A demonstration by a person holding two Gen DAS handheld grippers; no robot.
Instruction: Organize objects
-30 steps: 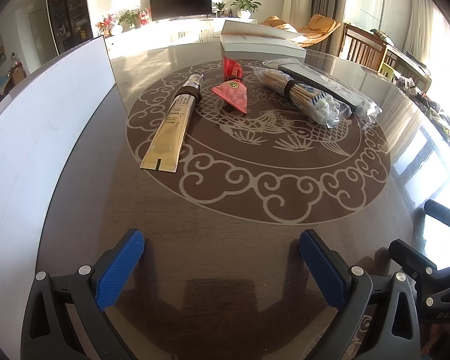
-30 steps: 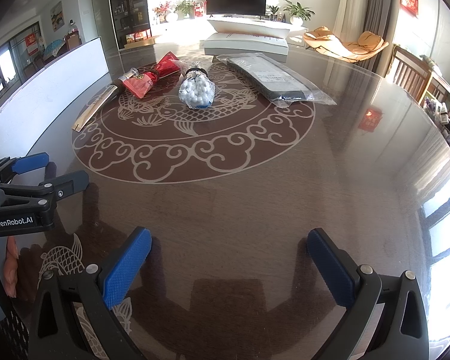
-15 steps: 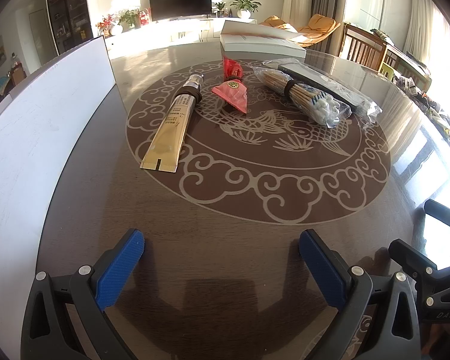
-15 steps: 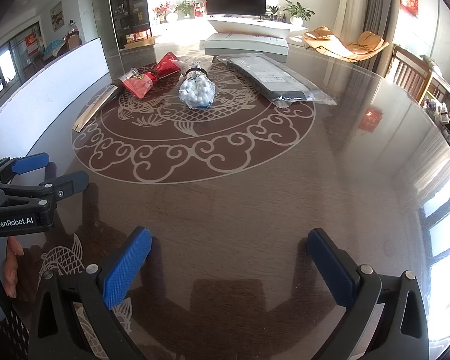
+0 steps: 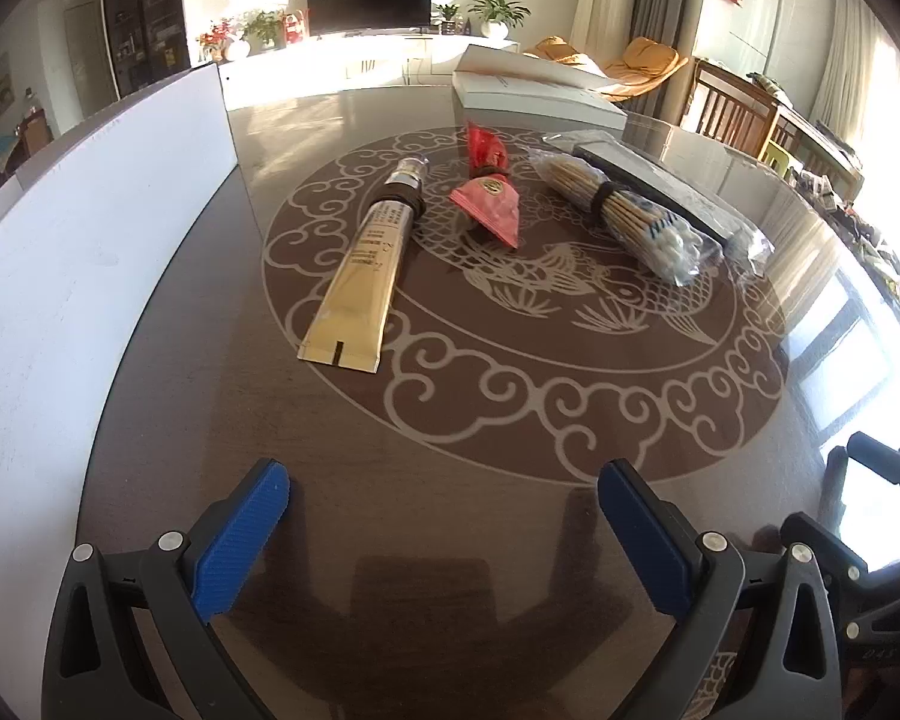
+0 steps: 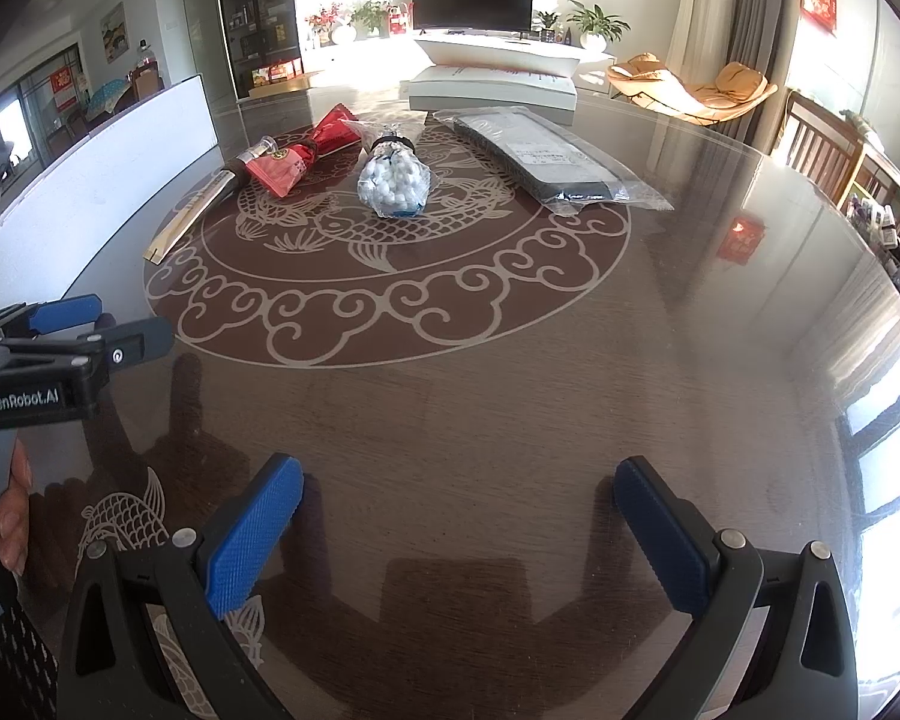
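A gold tube lies on the round brown table, left of centre; it also shows in the right wrist view. A red packet, a bag of cotton swabs and a flat dark package in clear plastic lie beyond it. My left gripper is open and empty near the table's front. My right gripper is open and empty, to the right of the left one.
A white open box stands at the table's far edge. A white board runs along the left side. Wooden chairs stand at the right.
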